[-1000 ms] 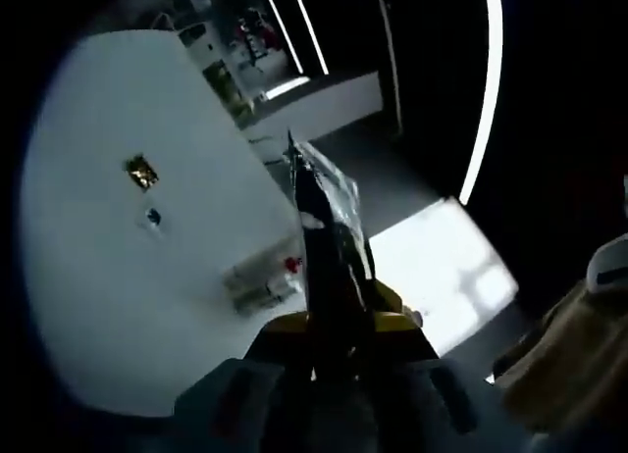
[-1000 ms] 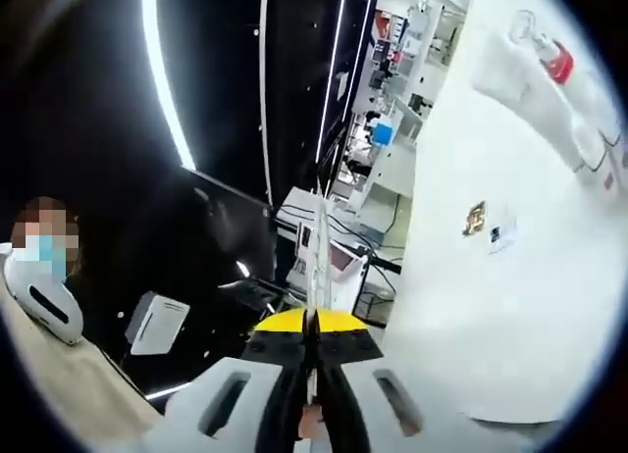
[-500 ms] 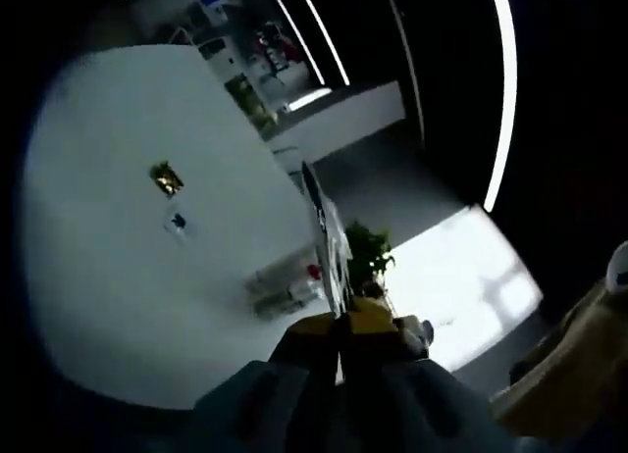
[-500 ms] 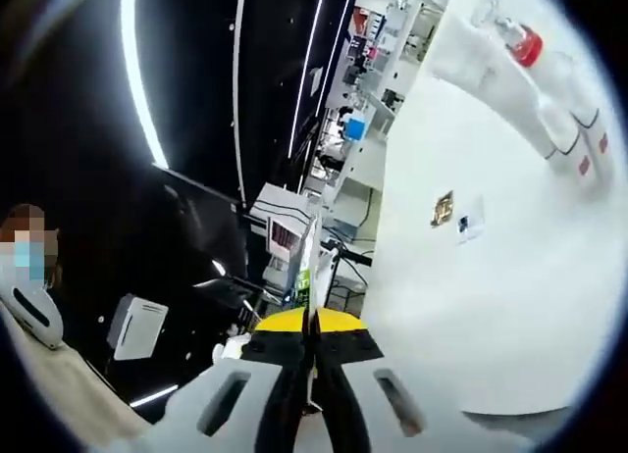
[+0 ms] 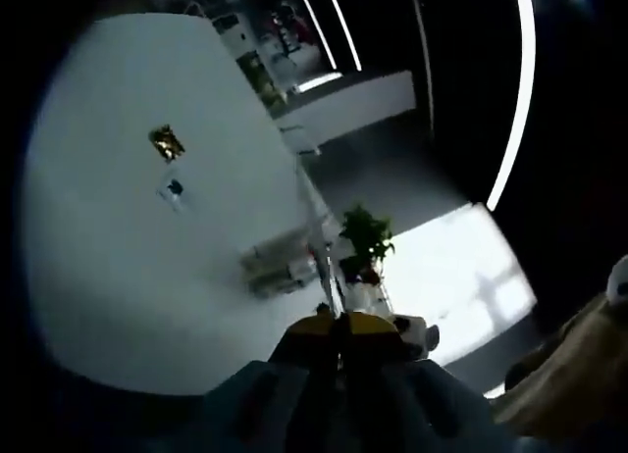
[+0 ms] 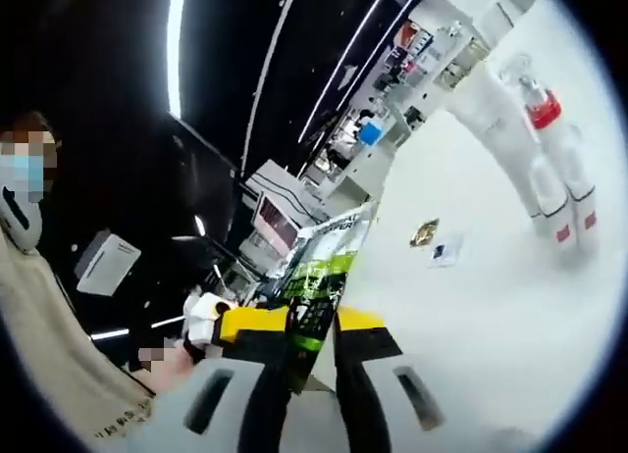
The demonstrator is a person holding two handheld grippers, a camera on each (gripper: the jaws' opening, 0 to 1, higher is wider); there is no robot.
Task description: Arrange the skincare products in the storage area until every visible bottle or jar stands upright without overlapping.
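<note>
My right gripper (image 6: pixel 312 340) is clamped on a flat foil sachet (image 6: pixel 324 281) with green and black print; the sachet stands up between the two yellow-tipped jaws and leans toward the white bench (image 6: pixel 471 345). In the same right gripper view, a row of clear bottles (image 6: pixel 549 169) lies on its side at the far edge of the bench, one of them with a red cap (image 6: pixel 545 110), and two carry small red labels near their ends. Nearer me on the bench sit a small gold packet (image 6: pixel 425 232) and a small blue-marked packet (image 6: pixel 442 251) just beside it. A person in a beige garment (image 6: pixel 49 345) sits at the left of that view.

My left gripper (image 5: pixel 337 327) has its jaws pressed together on a thin, shiny edge-on sheet (image 5: pixel 319 242); I cannot tell what it is. In the left gripper view the bottles (image 5: pixel 280 267) lie clustered on the bench (image 5: pixel 118 276) near the jaw tips, with the gold packet (image 5: pixel 167 141) and blue-marked packet (image 5: pixel 175 188) well apart from them. A green potted plant (image 5: pixel 366 242) stands off the bench edge
</note>
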